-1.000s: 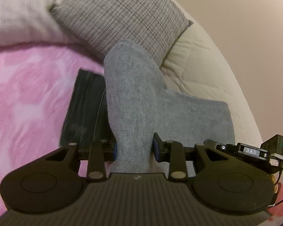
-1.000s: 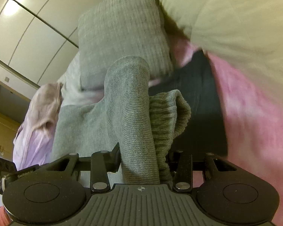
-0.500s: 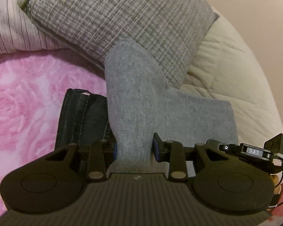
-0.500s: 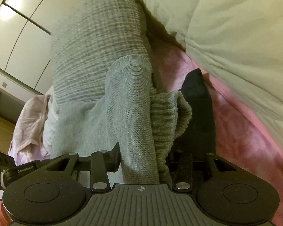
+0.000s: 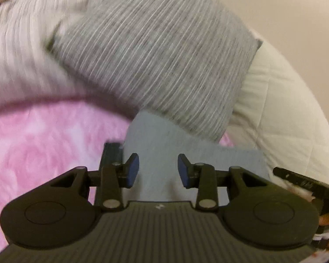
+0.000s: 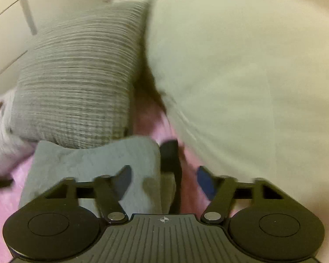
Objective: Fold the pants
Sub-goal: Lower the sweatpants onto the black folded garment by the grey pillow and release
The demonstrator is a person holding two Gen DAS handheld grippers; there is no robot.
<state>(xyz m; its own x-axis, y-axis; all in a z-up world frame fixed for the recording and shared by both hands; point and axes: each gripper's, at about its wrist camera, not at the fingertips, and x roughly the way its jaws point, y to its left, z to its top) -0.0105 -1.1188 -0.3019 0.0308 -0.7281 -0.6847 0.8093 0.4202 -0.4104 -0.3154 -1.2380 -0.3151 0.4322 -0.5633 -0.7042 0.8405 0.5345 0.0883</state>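
- Grey pants (image 5: 193, 160) lie folded on the pink bed (image 5: 39, 144), near the striped pillow (image 5: 155, 59).
- Left tool (image 5: 158, 170) opening, clear of cloth; right tool (image 6: 163, 180) apart, log says closing.
- Soft, light knit: pinch a folded edge.

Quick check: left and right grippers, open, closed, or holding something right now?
Left gripper: opening, pads clear of the folded grey knit pants.
Right gripper: open, holding nothing, though its jaws are closing.
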